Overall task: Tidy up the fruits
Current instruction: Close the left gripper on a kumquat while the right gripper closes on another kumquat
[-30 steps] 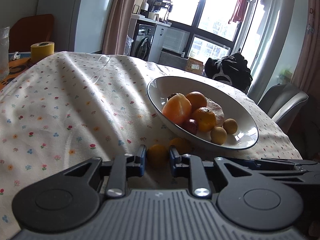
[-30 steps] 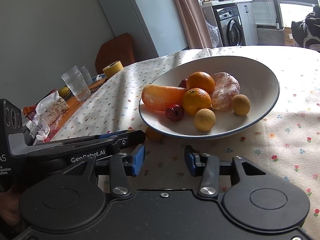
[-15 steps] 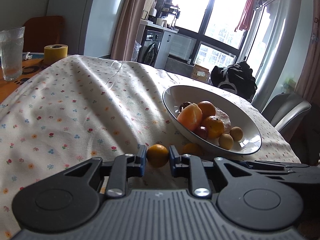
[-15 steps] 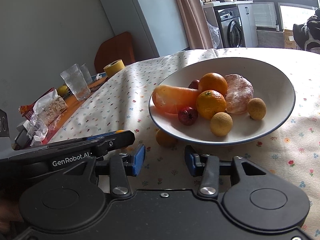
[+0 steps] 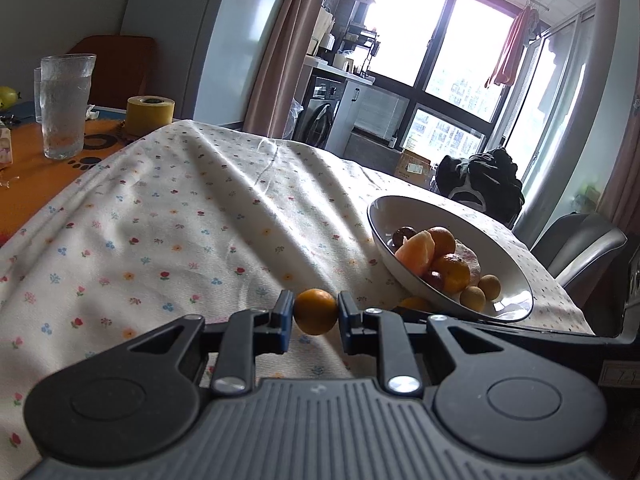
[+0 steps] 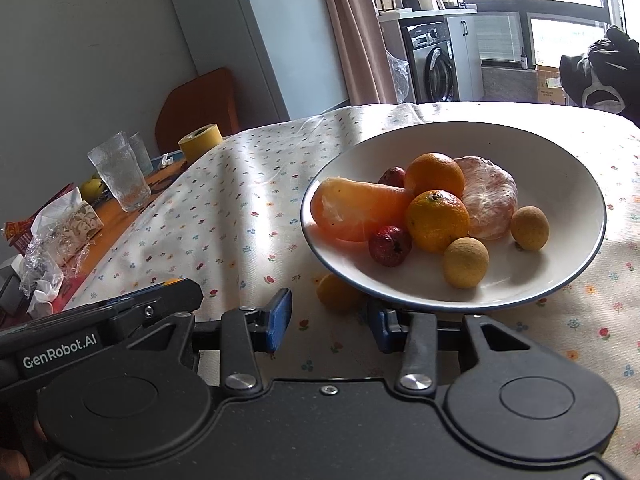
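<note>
My left gripper [image 5: 316, 314] is shut on a small orange fruit [image 5: 316, 311], held just above the flowered tablecloth. To its right sits a white bowl [image 5: 504, 256] with oranges, peeled citrus, small yellow-brown fruits and dark red ones. In the right wrist view the same bowl [image 6: 560, 168] fills the centre, and another small orange fruit [image 6: 336, 292] lies on the cloth against its near-left rim. My right gripper [image 6: 330, 320] is open, just in front of that fruit, with nothing between its fingers. The left gripper's body [image 6: 100, 320] shows at lower left.
A drinking glass [image 5: 66, 106], a yellow tape roll [image 5: 150, 114] and a yellow-green fruit [image 5: 7, 96] stand on the orange mat at far left. Crumpled wrappers and a tissue pack [image 6: 64, 228] lie near the left table edge. A grey chair [image 5: 580, 248] stands beyond the bowl.
My left gripper closed on the small orange fruit and lifted it off the cloth, drawing back to the left. The right gripper edged closer to the bowl and the fruit beside it.
</note>
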The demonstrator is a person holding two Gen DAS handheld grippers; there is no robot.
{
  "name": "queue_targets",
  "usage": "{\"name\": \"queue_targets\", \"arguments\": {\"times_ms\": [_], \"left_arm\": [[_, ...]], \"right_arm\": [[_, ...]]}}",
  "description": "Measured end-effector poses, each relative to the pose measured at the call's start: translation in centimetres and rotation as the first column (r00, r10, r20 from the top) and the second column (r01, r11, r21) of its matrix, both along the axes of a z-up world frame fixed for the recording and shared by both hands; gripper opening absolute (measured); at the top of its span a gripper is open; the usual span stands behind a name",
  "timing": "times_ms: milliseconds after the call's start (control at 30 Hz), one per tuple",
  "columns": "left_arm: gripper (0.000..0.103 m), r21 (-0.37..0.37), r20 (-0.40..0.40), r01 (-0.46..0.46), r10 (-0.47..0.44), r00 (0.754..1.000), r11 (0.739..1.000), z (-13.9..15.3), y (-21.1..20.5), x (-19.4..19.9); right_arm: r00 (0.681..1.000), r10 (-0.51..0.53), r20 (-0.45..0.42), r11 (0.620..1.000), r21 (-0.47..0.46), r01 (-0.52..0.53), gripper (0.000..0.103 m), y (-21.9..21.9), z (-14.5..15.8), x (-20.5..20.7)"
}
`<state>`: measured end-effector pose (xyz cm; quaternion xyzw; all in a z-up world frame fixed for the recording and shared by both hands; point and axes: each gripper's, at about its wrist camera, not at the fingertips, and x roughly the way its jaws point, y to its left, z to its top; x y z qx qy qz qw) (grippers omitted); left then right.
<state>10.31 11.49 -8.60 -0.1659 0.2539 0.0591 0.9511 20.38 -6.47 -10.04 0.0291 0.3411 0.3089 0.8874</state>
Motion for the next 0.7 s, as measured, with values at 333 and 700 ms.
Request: {"name": "queue_targets", "arguments": {"times_ms": [333,700], "left_arm": [[0.022,-0.034,0.022,-0.027,0.027,0.999,0.999,-0.1,1.6,-1.7],[0.022,-0.05,0.025,-0.047,0.048,0.999,0.998,-0.2,2.5,-2.4]], "right_arm": [[0.993,-0.111,0.042,0.993,-0.042,0.113,0.035,2.1,-0.3,-0.3],[0.994,-0.103,-0.025,0.994,0.033,0.104,0.024,1.1,-0.1,0.0]]}}
